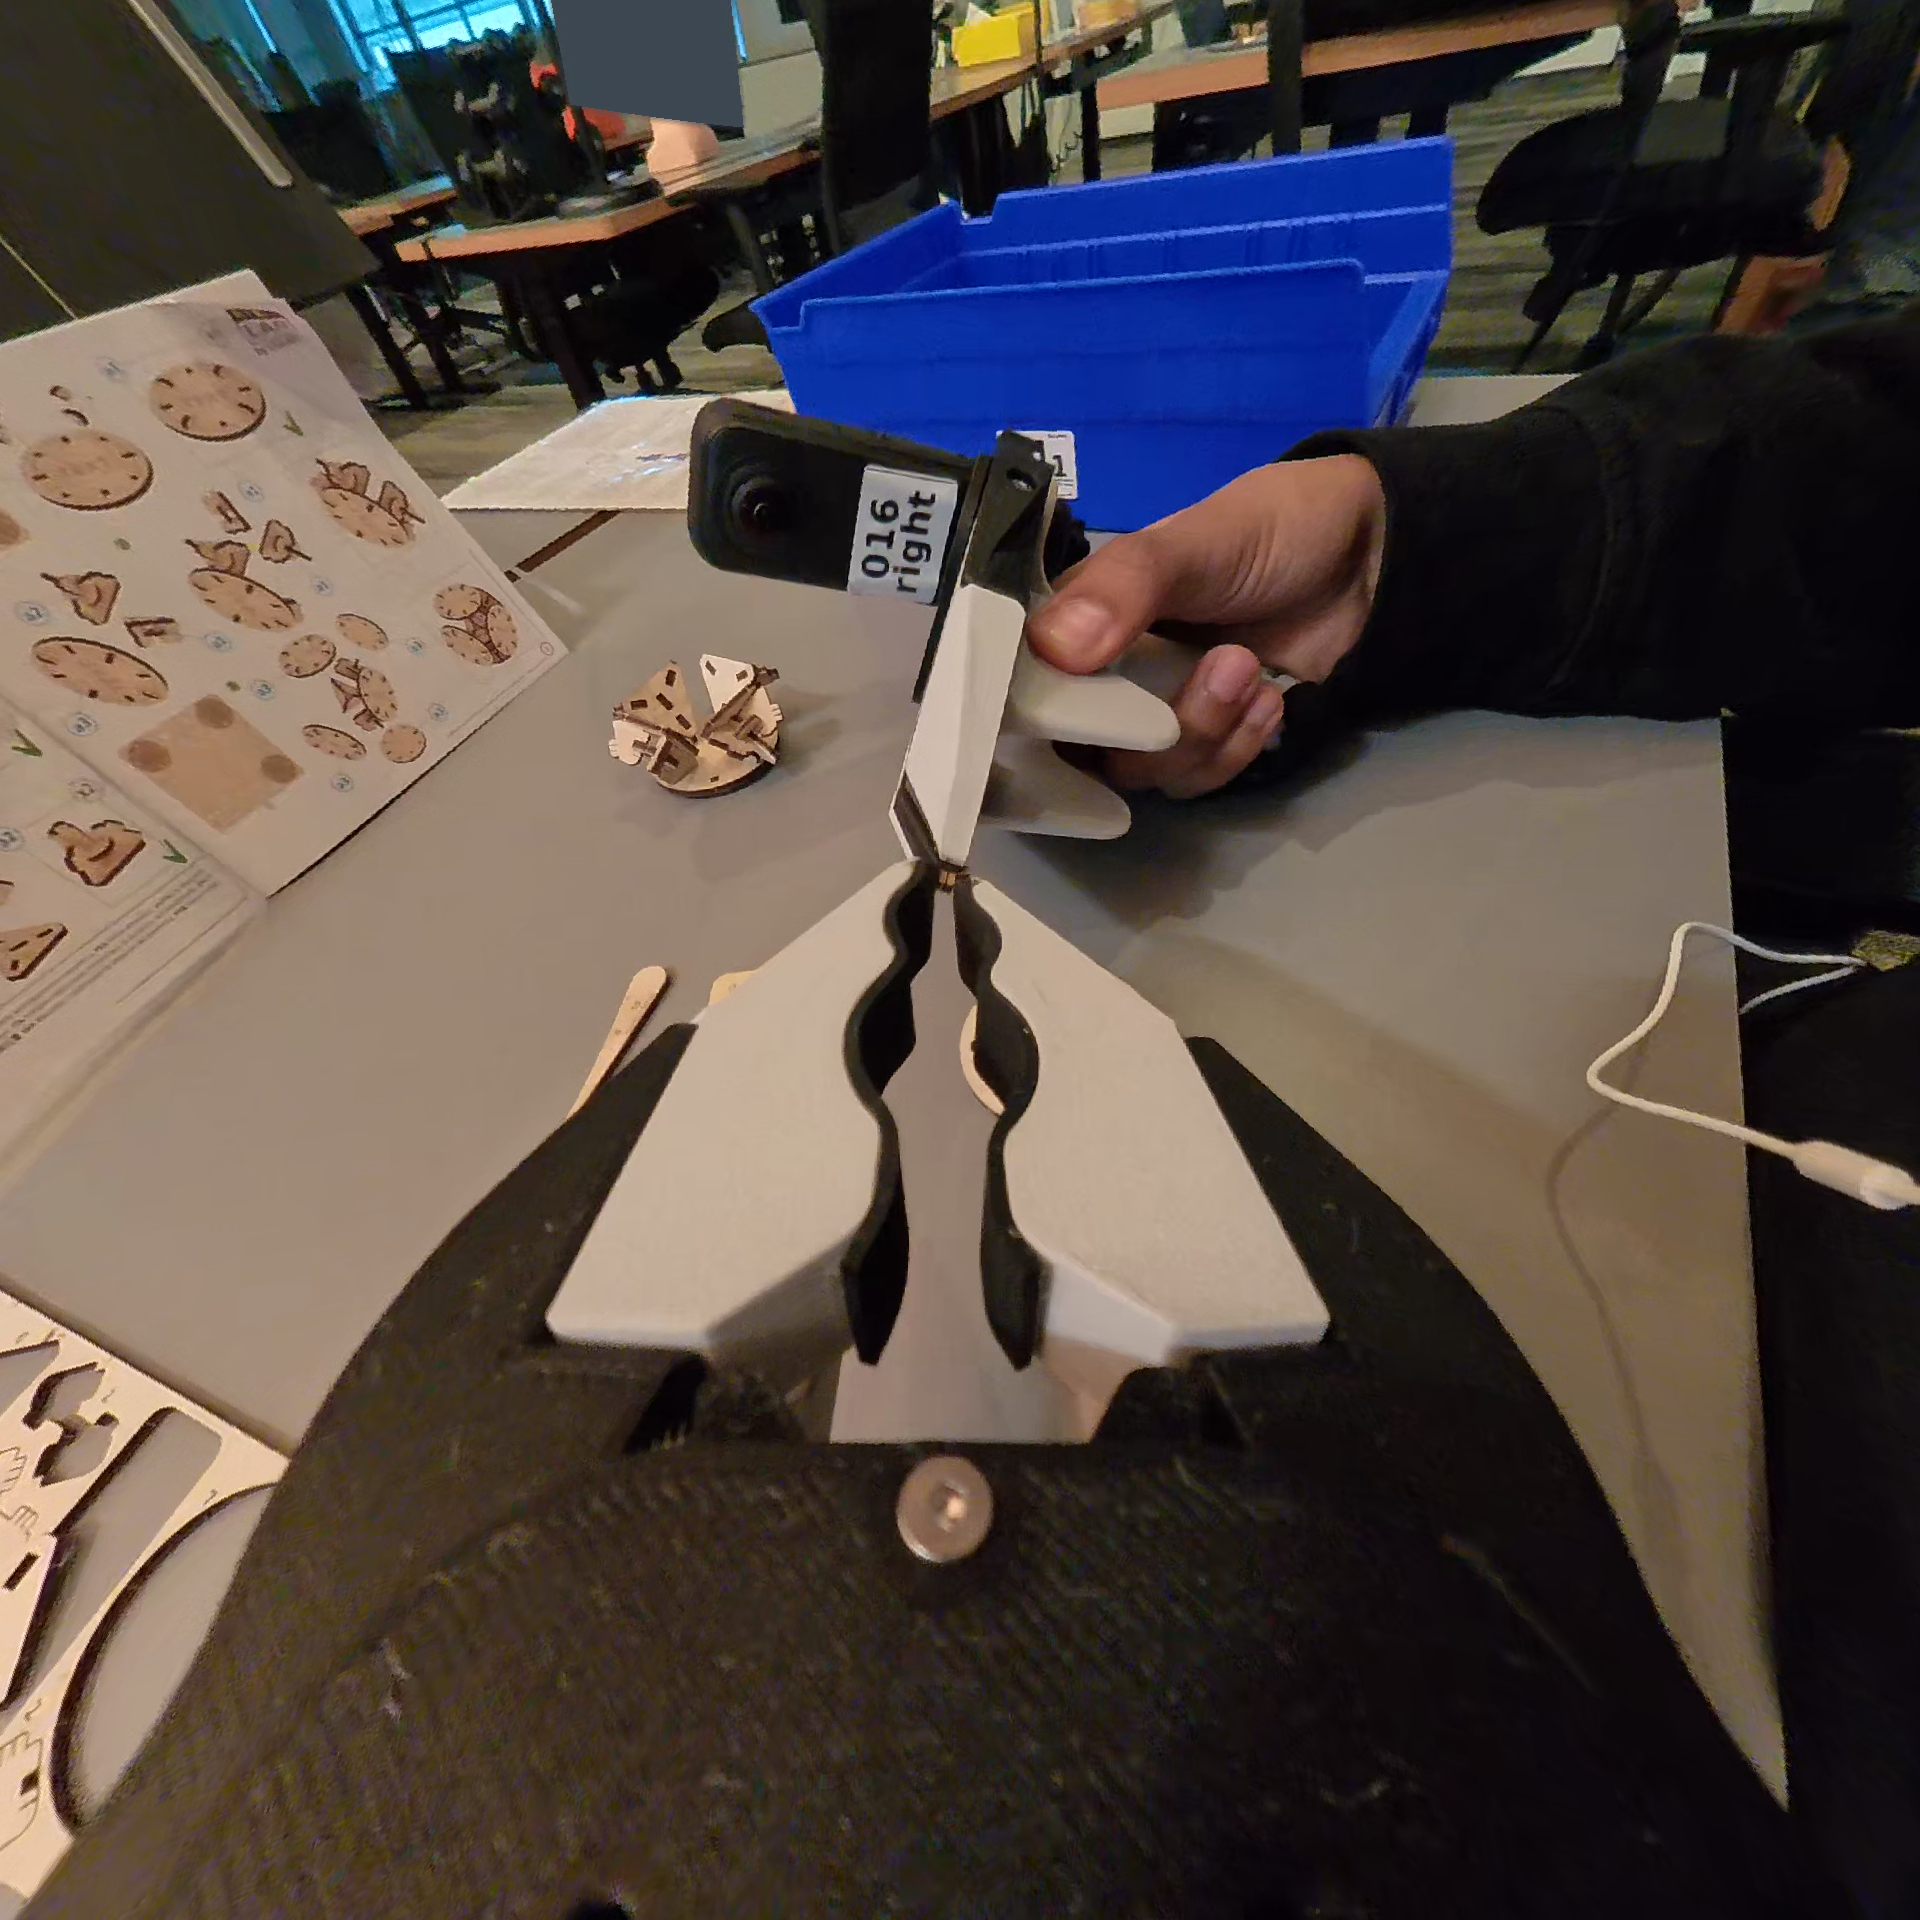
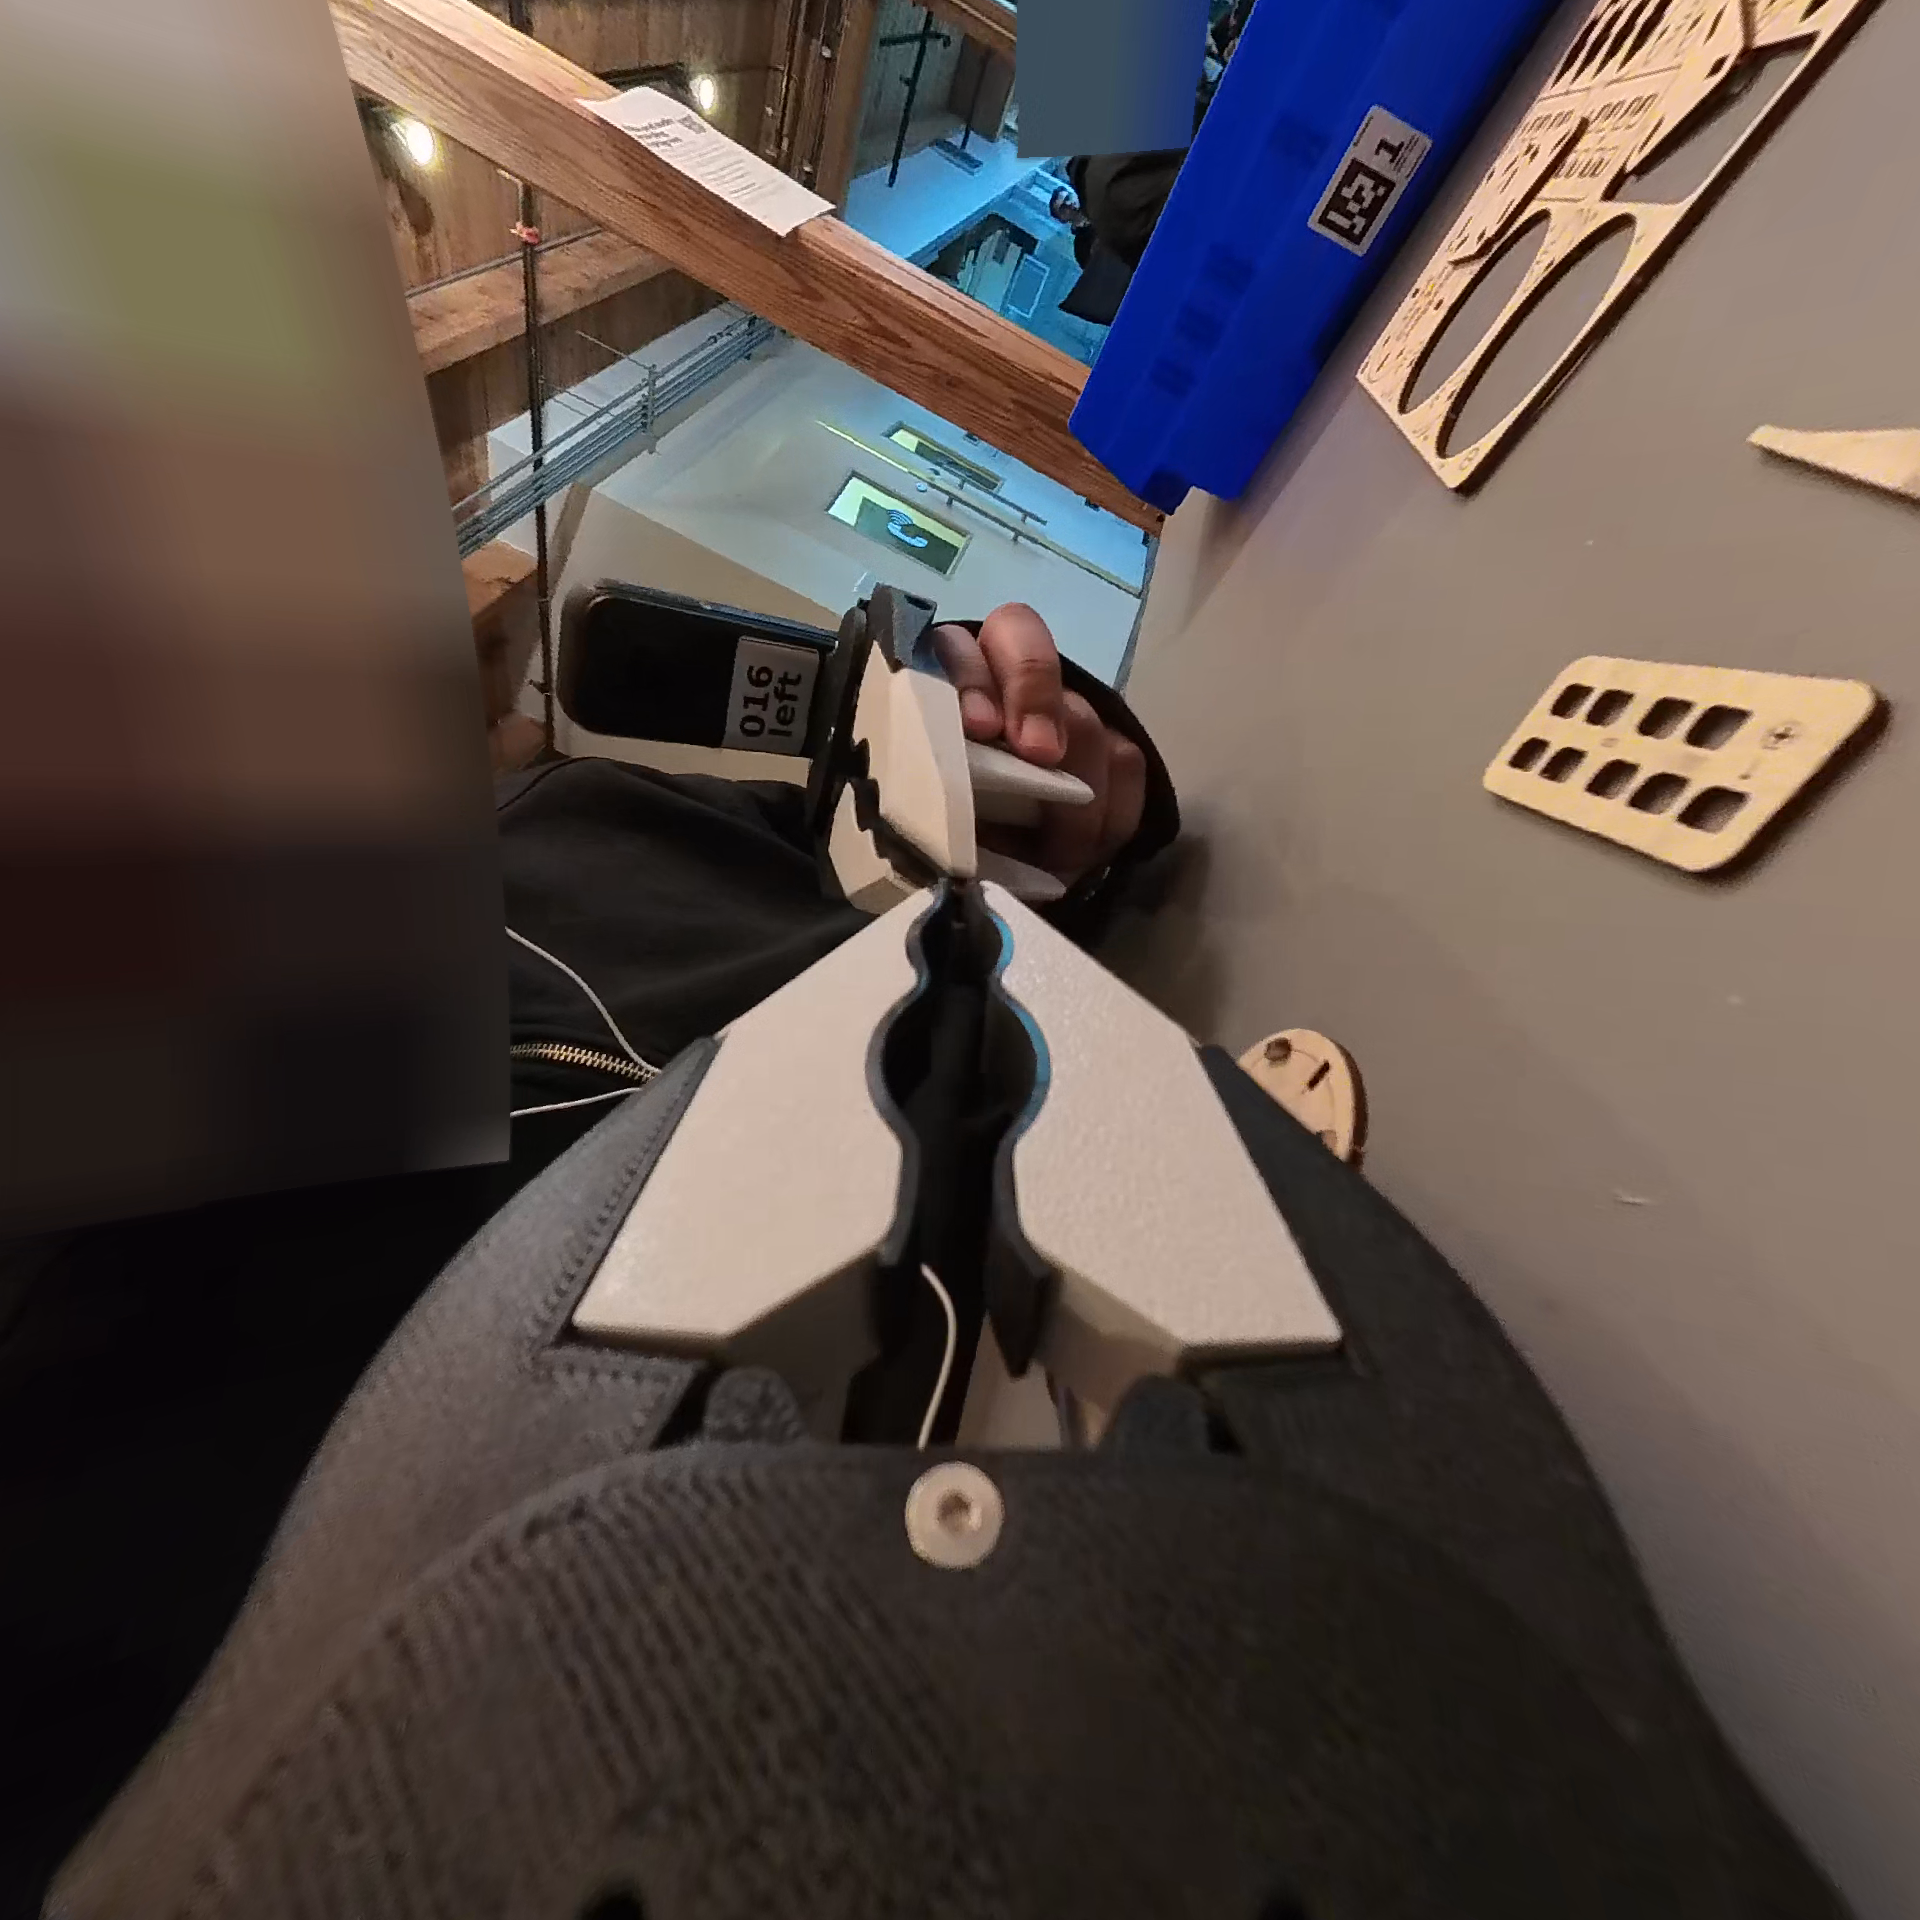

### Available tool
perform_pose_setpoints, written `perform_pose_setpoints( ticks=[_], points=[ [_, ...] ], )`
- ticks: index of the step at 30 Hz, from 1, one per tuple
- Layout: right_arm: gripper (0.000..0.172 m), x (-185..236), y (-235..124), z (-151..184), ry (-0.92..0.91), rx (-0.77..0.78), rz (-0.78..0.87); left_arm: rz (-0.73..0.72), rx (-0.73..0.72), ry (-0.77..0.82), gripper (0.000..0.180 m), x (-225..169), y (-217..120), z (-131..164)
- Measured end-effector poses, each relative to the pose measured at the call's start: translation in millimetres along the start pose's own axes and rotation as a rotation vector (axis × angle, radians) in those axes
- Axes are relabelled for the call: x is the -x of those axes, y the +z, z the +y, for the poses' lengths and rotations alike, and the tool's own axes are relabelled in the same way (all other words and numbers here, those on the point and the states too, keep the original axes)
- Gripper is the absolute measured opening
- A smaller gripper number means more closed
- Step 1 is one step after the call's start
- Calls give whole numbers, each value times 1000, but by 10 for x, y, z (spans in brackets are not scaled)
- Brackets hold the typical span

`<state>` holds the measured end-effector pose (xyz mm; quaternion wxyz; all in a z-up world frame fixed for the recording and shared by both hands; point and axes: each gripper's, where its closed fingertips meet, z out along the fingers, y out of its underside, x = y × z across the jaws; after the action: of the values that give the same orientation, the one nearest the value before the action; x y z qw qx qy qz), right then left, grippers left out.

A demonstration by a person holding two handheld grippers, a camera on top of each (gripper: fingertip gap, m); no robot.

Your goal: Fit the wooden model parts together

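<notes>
Tiny tan wooden piece [image 1: 947,882], square-edged and laser-cut with dark burnt edges, sits pinched at the very tips of my left gripper [image 1: 943,883], above the grey matte table [image 1: 1351,883]. The tongs there are drawn down narrow, the black wavy pads meeting on the piece only at the tip, with open hollows behind. My right gripper [image 1: 930,854] comes down onto the same spot from above, its fingers also closed to a point and touching the piece. I judge the two tips meet there so the part can be gripped from both sides; which one bears the load I cannot tell. In the right wrist view, the right gripper [image 2: 961,896] is narrow too, and the piece is too small to make out.

Surroundings:
- Round, partly built plywood model [image 1: 694,730], slotted flat parts standing on a disc, well apart to the left.
- Open instruction booklet [image 1: 208,582], glossy paper, propped at a slant.
- Blue plastic bin [image 1: 1122,312], smooth and rigid, at the far edge.
- Flat wooden stick [image 1: 623,1029] and a punched plywood sheet [image 2: 1683,764] lying flat on the table.
</notes>
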<state>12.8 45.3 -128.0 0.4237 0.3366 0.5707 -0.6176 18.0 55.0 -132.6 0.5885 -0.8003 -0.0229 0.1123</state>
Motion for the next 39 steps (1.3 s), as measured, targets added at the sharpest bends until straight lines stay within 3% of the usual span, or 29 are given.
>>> perform_pose_setpoints(
  ticks=[22,39],
  points=[
    [7,51,-74,-144,-37,-87,-27,-20,-21,-2,0,41,-43,-43],
    [0,0,11,-16,-20,-8,2,-18,-1,12,0,21,-17,-13]
  ],
)
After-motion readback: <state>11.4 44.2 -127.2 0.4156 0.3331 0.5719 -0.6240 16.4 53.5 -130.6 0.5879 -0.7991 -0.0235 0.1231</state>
